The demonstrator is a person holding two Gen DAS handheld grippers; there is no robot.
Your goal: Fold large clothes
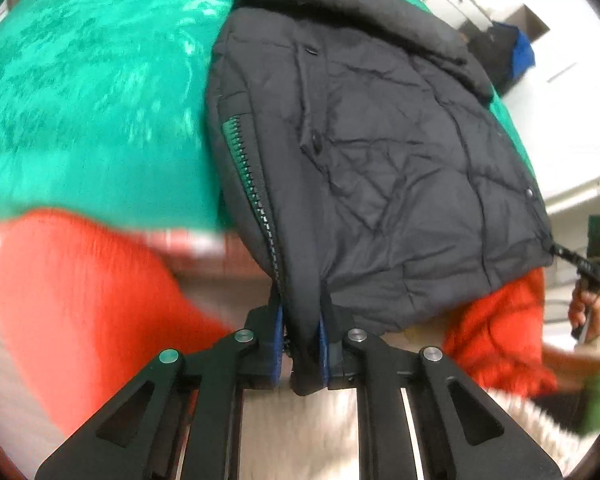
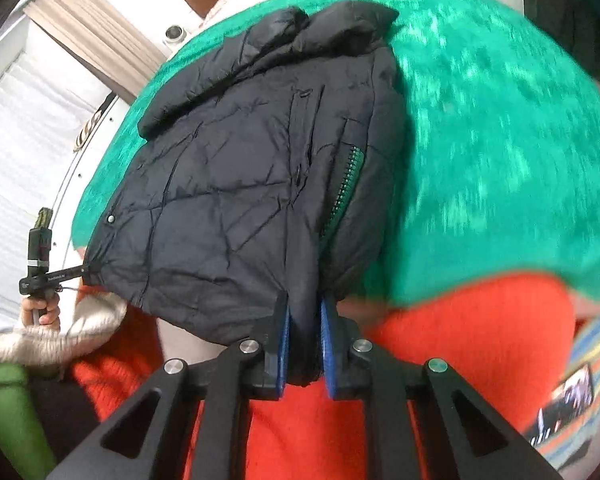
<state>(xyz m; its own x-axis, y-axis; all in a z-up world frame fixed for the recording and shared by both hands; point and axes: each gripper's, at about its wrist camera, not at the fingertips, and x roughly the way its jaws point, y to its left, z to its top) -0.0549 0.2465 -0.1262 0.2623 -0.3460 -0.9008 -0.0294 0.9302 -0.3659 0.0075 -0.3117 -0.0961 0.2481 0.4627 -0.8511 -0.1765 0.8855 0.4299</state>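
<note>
- Left tongs point(image 1: 302, 354): jaws nearly pressed together, pinching a fold of the jacket point(image 1: 380, 168) hem between two blue pads point(image 1: 323, 350).
- Right tongs point(image 2: 304, 350): same narrow gap, clamped on another hem fold of the jacket point(image 2: 240, 184), blue ribbed pads point(image 2: 329, 344) on either side.
- Each tongs shows in the other's view, held in a hand at the far hem corner: right tongs point(image 1: 568, 257) beside a hand point(image 1: 588, 308); left tongs point(image 2: 85, 269) beside a hand point(image 2: 42, 310).
- One jacket: black, quilted, puffy, creased; collar toward the far edge of the blanket point(image 1: 92, 92), hem overhanging the near edge. One green-toothed zip point(image 1: 246, 168) runs down the side; one silver snap point(image 2: 110, 219) near the hem.
- One green blanket point(image 2: 500, 152), fuzzy, under the jacket.
- Orange knit point(image 2: 472, 340) below the near edge.
- Cream knit cuff point(image 2: 60, 332) on the left arm.
</note>
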